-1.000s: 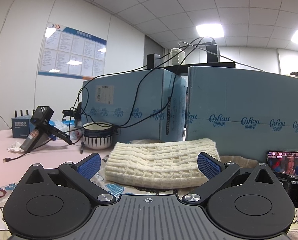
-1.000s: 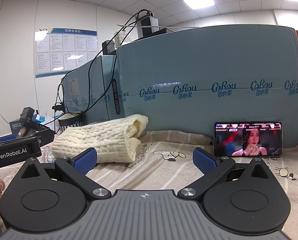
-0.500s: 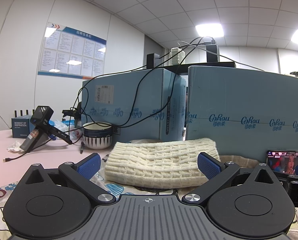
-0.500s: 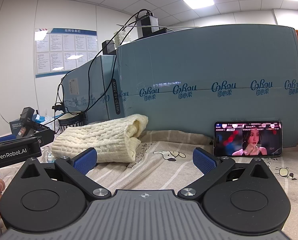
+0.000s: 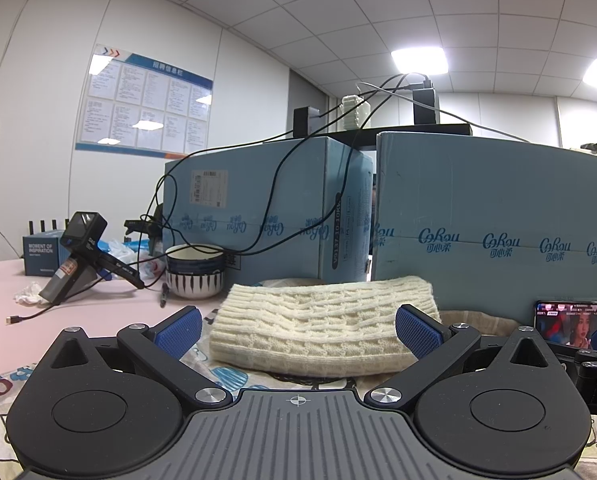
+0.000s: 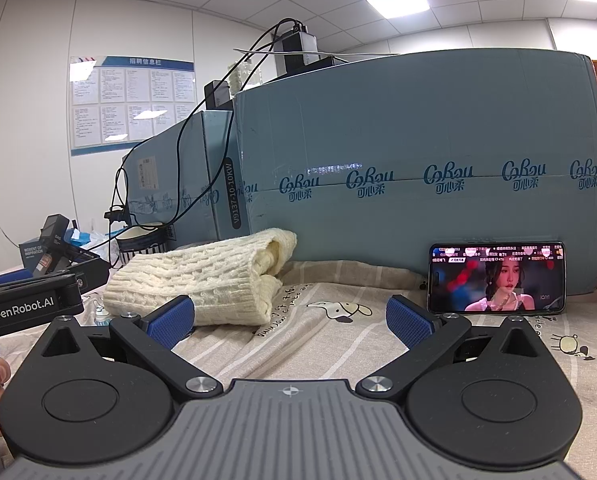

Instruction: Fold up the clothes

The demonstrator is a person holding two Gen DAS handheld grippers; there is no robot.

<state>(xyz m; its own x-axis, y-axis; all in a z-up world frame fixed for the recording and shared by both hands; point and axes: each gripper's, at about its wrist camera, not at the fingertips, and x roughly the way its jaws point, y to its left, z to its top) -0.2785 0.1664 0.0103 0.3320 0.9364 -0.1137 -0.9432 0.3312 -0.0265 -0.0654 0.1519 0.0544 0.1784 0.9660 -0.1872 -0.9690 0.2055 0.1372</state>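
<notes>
The cream knitted sweater (image 5: 322, 328), seemingly already folded, is seen centre frame on the printed sheet (image 6: 338, 344). The left gripper (image 5: 298, 330) and right gripper (image 6: 290, 318) are held spread and empty, presumably released once the fold was finished.

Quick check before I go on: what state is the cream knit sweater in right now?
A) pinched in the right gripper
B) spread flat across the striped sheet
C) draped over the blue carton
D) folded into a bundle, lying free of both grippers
D: the cream knit sweater lies folded on the striped sheet, while the left gripper and right gripper are both open and empty.
</notes>
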